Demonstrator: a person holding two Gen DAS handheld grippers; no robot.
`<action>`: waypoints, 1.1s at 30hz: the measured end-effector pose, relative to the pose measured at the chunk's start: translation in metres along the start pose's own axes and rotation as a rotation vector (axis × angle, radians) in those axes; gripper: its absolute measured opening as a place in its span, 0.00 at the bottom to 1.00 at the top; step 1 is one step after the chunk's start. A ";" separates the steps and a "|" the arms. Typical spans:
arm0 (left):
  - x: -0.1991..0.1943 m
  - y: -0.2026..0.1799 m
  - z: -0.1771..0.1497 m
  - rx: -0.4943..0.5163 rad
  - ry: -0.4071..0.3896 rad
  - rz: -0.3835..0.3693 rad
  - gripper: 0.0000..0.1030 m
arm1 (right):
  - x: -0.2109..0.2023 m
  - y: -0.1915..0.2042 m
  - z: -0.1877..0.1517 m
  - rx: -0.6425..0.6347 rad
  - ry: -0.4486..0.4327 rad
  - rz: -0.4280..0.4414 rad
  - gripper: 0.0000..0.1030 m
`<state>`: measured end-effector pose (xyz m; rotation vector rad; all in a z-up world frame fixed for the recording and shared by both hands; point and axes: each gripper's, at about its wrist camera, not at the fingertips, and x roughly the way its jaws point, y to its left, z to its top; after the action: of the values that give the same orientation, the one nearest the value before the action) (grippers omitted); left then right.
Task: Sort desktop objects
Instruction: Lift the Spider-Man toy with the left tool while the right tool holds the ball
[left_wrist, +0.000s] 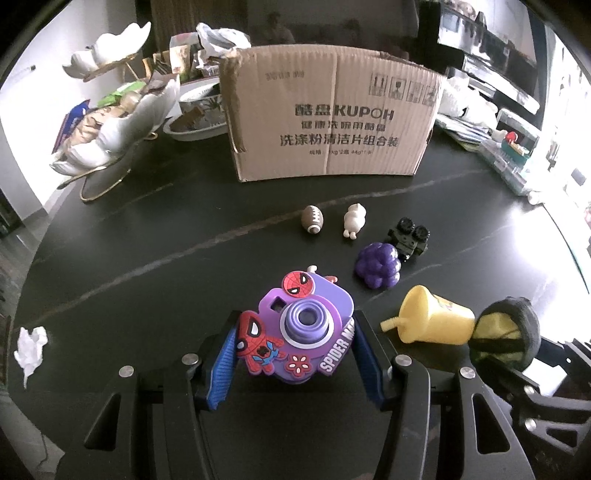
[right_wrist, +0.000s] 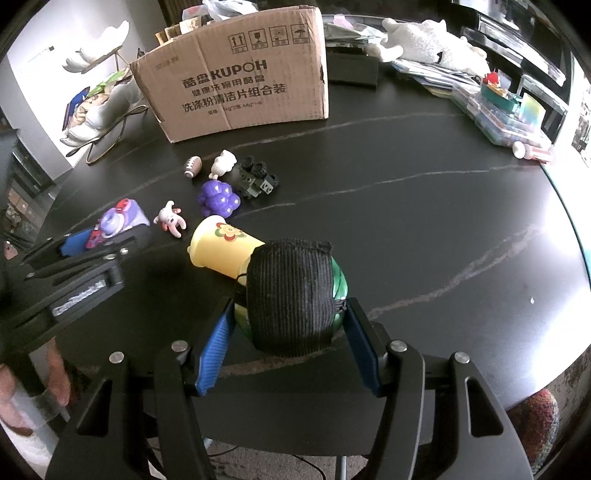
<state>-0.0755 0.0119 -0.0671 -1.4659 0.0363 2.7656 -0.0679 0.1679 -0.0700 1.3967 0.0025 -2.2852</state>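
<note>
Left wrist view: toy camera (left_wrist: 308, 332) upright, lens facing viewer, between jaws

Green object (right_wrist: 340, 284) mostly hidden under black ribbed sleeve (right_wrist: 290, 295); identity unclear. Small white-pink figure (left_wrist: 314, 267) nearly all hidden behind purple toy camera (left_wrist: 306, 325). Cardboard box (left_wrist: 332, 114) interior not visible. Far clutter blurred.

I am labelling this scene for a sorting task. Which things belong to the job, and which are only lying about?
Job:
purple toy camera
green ball in black mesh
yellow cup
purple grapes
toy football
cardboard box

Lying about:
crumpled tissue
white shell dishes
plush toy
</note>
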 end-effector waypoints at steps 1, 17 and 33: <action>-0.003 0.001 -0.001 -0.003 -0.005 0.000 0.52 | 0.000 0.000 0.000 0.000 -0.001 0.000 0.55; -0.043 0.016 -0.011 -0.033 -0.045 0.019 0.52 | -0.009 0.011 -0.001 -0.022 -0.026 -0.014 0.55; -0.074 0.025 -0.016 -0.050 -0.097 0.014 0.52 | -0.033 0.027 0.001 -0.061 -0.083 -0.029 0.55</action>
<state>-0.0211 -0.0133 -0.0140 -1.3442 -0.0237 2.8655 -0.0461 0.1562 -0.0352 1.2785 0.0668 -2.3451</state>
